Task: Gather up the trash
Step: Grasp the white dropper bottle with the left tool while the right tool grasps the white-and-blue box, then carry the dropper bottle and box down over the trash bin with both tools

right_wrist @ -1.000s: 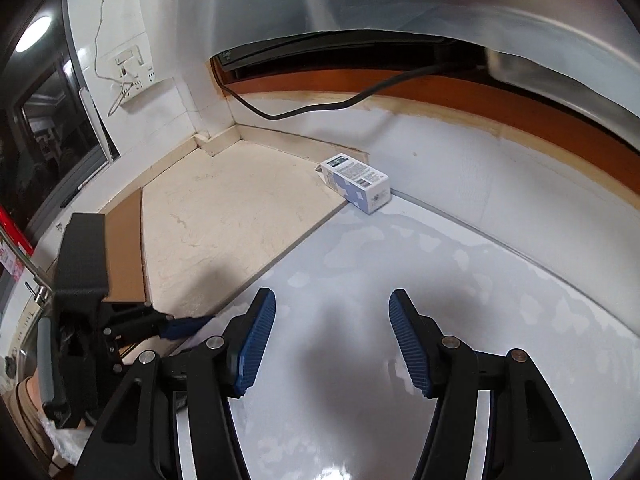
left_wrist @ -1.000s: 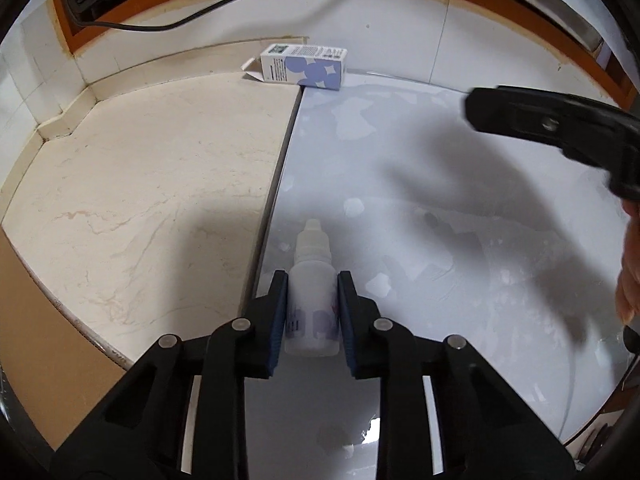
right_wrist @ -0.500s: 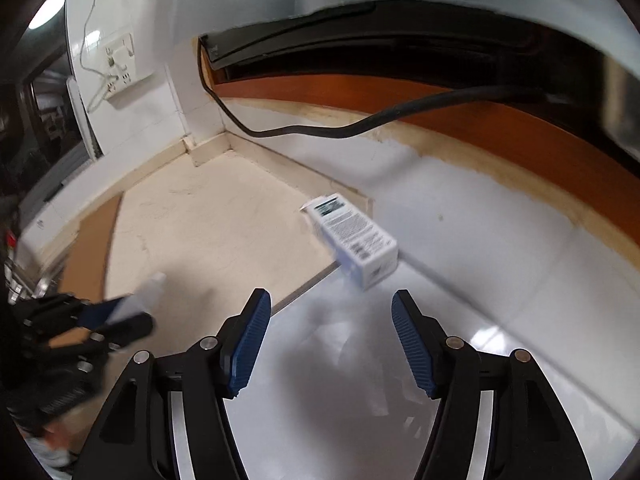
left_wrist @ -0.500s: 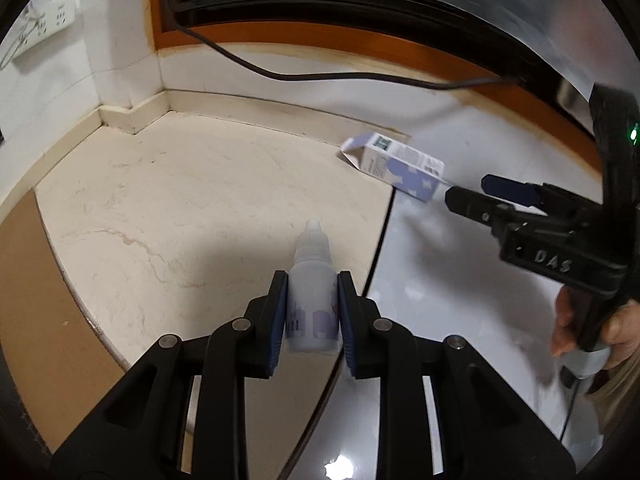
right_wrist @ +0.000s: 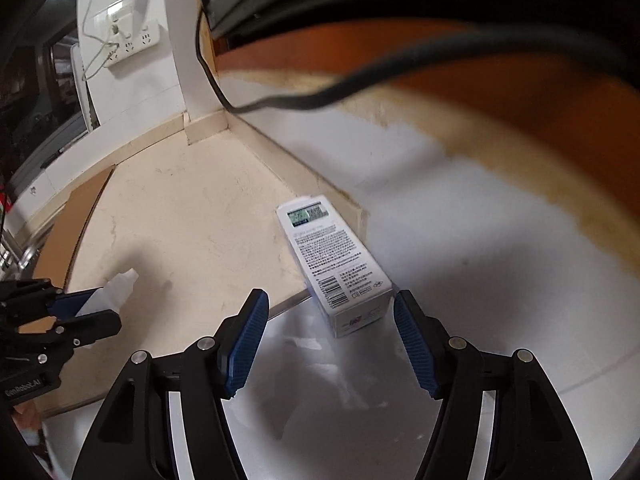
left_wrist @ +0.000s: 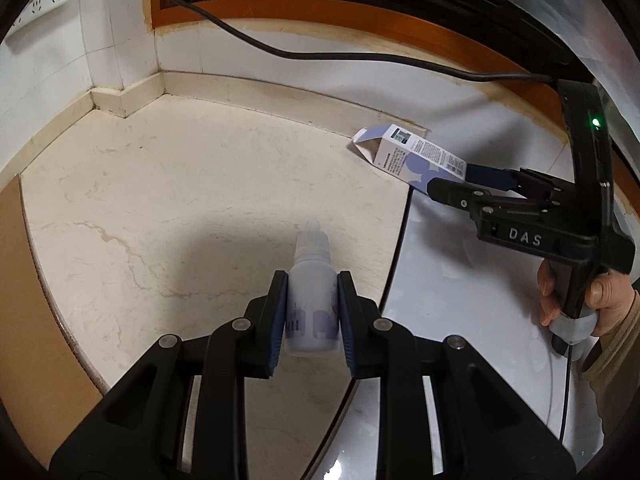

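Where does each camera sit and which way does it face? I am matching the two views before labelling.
Left wrist: on the left gripper, looking down along its jaws, shut on the dropper bottle, over the cream counter; the right gripper and a hand show.
Right wrist: on the right gripper, facing the small box, jaws apart around its near end.
Shared: box, bottle, black cable, wall socket.

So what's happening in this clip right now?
A person is collecting trash with two handheld grippers. The left gripper is shut on a small white dropper bottle above the counter. The right gripper, open, is at the end of a small carton lying by the wall, not gripping it yet.
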`<state>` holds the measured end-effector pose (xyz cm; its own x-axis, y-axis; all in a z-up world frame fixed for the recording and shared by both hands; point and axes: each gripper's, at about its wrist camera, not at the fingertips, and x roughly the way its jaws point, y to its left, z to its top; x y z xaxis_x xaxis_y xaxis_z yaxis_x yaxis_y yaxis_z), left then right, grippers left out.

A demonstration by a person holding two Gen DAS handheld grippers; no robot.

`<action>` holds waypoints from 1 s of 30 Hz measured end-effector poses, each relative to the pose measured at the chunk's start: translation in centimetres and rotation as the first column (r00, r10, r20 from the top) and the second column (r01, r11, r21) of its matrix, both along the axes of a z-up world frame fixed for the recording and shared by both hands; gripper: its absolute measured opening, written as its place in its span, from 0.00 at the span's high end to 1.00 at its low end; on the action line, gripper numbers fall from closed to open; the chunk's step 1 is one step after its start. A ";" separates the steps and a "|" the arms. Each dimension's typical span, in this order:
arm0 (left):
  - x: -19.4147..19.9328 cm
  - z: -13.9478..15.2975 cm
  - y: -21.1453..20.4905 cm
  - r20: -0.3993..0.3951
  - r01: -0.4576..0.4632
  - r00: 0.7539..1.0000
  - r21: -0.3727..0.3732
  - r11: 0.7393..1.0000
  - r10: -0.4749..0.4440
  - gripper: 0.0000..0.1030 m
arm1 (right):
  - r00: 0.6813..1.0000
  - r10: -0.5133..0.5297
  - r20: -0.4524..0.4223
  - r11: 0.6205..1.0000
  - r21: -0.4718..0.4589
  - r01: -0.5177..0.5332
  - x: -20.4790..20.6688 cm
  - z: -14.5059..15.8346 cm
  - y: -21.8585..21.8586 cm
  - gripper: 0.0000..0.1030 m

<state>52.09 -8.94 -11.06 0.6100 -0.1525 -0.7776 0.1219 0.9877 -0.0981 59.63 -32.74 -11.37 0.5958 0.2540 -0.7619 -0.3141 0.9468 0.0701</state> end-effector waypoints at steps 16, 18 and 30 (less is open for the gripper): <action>0.6 -0.7 0.0 -0.034 -0.031 0.999 0.001 1.000 0.031 0.80 | 0.998 0.023 -0.050 0.998 -0.055 -0.026 1.9 -1.9 2.4 0.64; 0.0 -0.4 0.0 -0.035 -0.033 0.999 0.022 0.999 0.033 0.80 | 0.999 0.006 -0.035 0.998 -0.070 -0.009 0.9 -1.7 2.8 0.65; -10.3 2.9 0.9 -0.033 0.005 0.999 0.028 1.000 -0.005 0.80 | 0.994 -0.111 -0.009 0.994 0.022 0.111 -12.2 3.0 4.5 0.65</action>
